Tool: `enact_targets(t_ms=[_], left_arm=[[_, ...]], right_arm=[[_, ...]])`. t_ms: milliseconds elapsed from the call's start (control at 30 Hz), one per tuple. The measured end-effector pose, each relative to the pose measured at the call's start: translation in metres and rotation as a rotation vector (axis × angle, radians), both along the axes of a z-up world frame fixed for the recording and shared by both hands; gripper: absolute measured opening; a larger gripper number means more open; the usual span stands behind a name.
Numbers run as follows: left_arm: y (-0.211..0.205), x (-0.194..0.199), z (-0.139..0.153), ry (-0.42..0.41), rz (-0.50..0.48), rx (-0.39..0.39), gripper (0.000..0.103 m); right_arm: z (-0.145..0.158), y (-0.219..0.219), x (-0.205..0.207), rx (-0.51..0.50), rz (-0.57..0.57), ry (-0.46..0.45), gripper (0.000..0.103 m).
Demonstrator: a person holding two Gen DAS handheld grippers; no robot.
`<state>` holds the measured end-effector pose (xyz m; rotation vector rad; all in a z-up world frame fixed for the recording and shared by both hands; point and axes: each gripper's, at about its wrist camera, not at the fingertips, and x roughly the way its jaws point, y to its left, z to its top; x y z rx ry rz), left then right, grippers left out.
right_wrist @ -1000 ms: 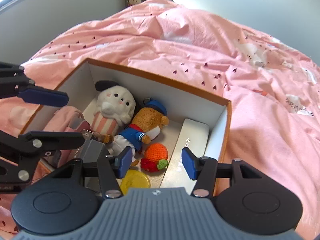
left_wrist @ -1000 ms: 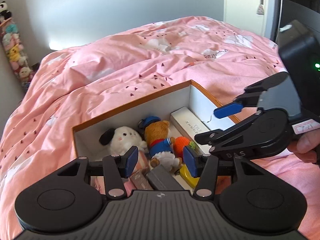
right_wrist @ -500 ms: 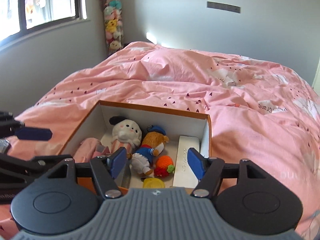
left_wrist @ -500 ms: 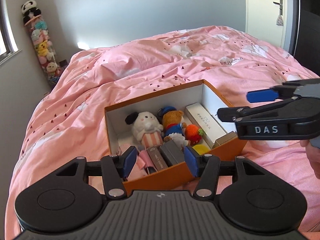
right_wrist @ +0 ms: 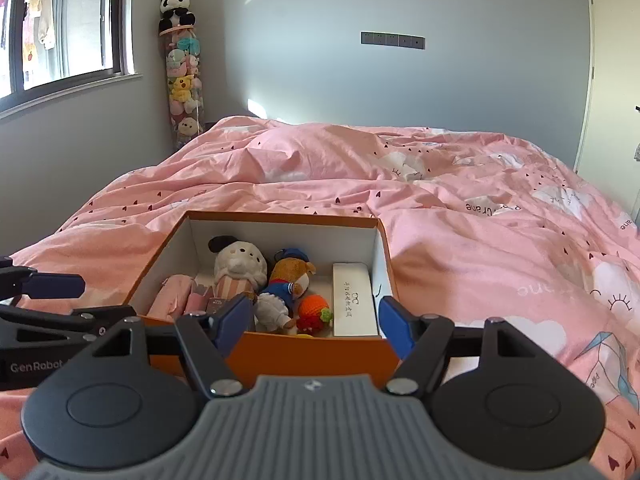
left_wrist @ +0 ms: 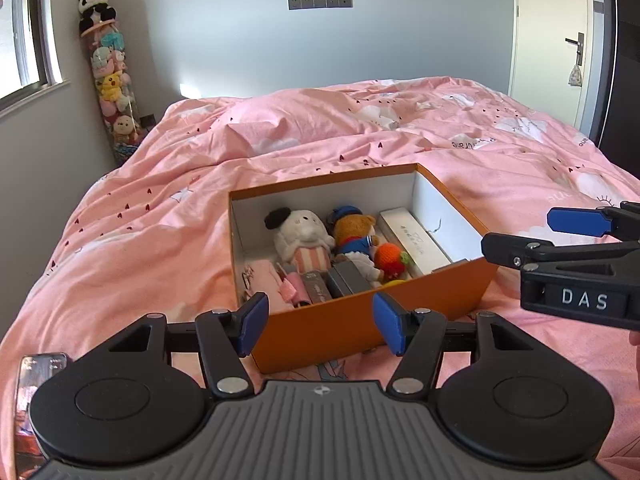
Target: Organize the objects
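An orange box (left_wrist: 352,332) (right_wrist: 312,354) with white inside walls sits on the pink bed. It holds a white plush (left_wrist: 302,236) (right_wrist: 238,266), a brown bear in blue (left_wrist: 354,232) (right_wrist: 290,280), an orange knitted fruit (left_wrist: 390,258) (right_wrist: 314,310), a long white case (left_wrist: 414,242) (right_wrist: 354,302), pink items (left_wrist: 268,280) and small dark boxes (left_wrist: 346,282). My left gripper (left_wrist: 320,326) hangs before the box's near wall, jaws opening, nothing between them. My right gripper (right_wrist: 314,326) also stands before the box, jaws opening and empty; it shows at the right (left_wrist: 532,236) in the left wrist view.
The pink duvet (left_wrist: 360,132) (right_wrist: 460,216) covers the whole bed. A tall clear tube of plush toys (left_wrist: 110,84) (right_wrist: 182,88) stands in the far left corner under a window (right_wrist: 60,24). A door (left_wrist: 560,48) is at the far right. A phone (left_wrist: 32,392) lies at bottom left.
Both grippers have drawn back from over the box, which now lies further away and fully in view. Both pairs of jaws stand wider apart than before.
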<state>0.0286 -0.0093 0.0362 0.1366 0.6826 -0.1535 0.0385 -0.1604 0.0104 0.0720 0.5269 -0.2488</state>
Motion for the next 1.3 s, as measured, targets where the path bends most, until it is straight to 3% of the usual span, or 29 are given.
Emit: enact_targets(t_ms=[233, 533, 1300], left_arm=[[-0.003, -0.005, -0.009, 0.005, 0.012, 0.034, 0.071], [0.003, -0.003, -0.022, 0.077, 0.046, 0.029, 0.074], [0.004, -0.003, -0.023, 0.114, 0.056, 0.020, 0.076]], right_arm=[[-0.006, 0.007, -0.004, -0.011, -0.004, 0.006, 0.076], [-0.013, 0.008, -0.009, -0.006, -0.038, 0.024, 0.079], [-0.027, 0.011, -0.009, 0.024, -0.022, 0.079, 0.079]])
